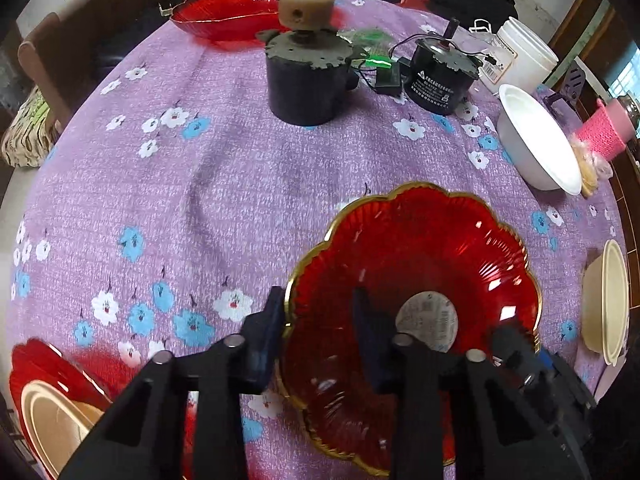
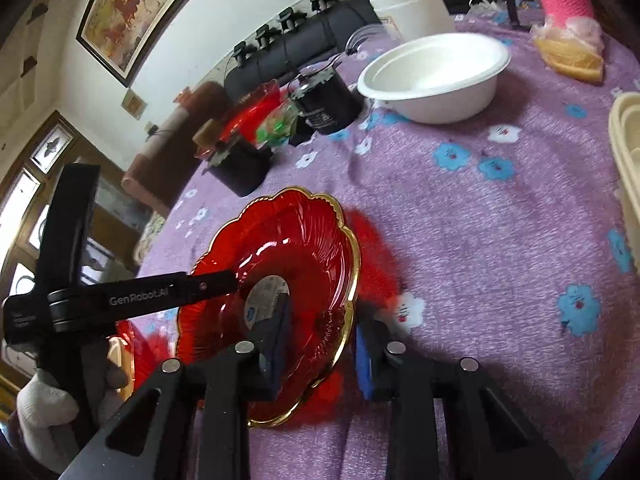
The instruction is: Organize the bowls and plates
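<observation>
The left tool (image 1: 320,340) was closed on the scalloped rim of a red glass plate (image 1: 416,256), one pad outside the gold edge and the other inside the dish; its lower arms blocked the near part of the plate. The right tool (image 2: 320,344) gripped the opposite rim of the same plate, one pad inside near the round paper label (image 2: 266,298) at the centre, the other outside the edge. How firmly either pair of pads pressed could not be made out through the glass. The plate sat tilted near the front edge of the counter (image 1: 240,184), which was covered by a purple flowered cloth.

In the right wrist view the left tool's black body crossed the plate's far side, held by a gloved hand (image 2: 48,404) cut off at the picture's corner.

At the counter's near left corner another red plate (image 1: 36,364) carried cream bowls (image 1: 56,420), only partly in view. Cream bowls (image 1: 606,300) also stood at the right edge, cropped. Farther back lay a white bowl (image 1: 540,140), two dark motors (image 1: 308,80) with wires, a white tub (image 1: 520,52) and a third red plate (image 1: 240,8) at the far edge. A pink knitted thing (image 1: 608,132) at the right was too warped to identify.
</observation>
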Motion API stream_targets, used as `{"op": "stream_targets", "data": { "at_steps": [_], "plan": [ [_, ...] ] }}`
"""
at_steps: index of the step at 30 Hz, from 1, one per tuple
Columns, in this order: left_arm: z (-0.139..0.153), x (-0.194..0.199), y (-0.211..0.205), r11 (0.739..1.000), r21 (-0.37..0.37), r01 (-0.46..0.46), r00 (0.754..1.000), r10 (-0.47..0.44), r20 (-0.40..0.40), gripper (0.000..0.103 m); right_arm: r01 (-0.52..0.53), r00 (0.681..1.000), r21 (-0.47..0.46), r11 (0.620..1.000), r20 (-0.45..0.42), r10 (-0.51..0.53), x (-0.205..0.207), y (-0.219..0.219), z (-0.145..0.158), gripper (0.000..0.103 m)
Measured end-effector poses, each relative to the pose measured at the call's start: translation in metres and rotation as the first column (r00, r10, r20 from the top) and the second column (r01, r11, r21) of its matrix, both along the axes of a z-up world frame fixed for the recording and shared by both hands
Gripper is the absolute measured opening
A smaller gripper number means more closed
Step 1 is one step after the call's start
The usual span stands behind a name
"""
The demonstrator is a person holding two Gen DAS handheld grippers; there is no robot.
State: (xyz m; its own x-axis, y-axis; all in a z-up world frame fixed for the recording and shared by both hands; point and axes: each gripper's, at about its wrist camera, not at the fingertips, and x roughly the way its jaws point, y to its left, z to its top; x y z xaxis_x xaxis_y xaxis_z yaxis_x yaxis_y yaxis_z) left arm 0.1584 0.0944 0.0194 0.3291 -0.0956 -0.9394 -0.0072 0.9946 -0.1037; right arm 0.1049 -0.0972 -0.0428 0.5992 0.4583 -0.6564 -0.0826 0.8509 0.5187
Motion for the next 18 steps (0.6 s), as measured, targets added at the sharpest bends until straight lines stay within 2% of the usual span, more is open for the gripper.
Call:
{"op": "stream_targets", "data": {
  "at_steps": [2,8,12,18],
  "plan": [
    [0.003,-0.008,0.001,1.0,-0.016,-0.003,1.0,0.003,0.004,0.028,0.011,1.0,0.02,1.0,0.009,-0.011,-0.001,-0.006,0.003,0.02],
    [0.035,-0.05,0.011,0.998,-0.052,-0.02,0.996,0.024,0.088,0.028,-0.003,0.995,-0.001,1.0,0.104,0.003,-0.019,-0.001,0.032,0.02],
    [0.057,-0.076,0.036,0.992,-0.115,-0.053,0.989,0.069,0.134,0.028,-0.04,0.987,-0.001,0.999,0.159,0.04,-0.037,0.016,0.051,0.02],
    [0.093,-0.12,0.092,0.985,-0.128,-0.115,0.964,0.142,0.225,0.028,-0.143,0.971,-0.026,0.989,0.188,0.145,-0.062,0.066,0.072,0.02]
  ]
}}
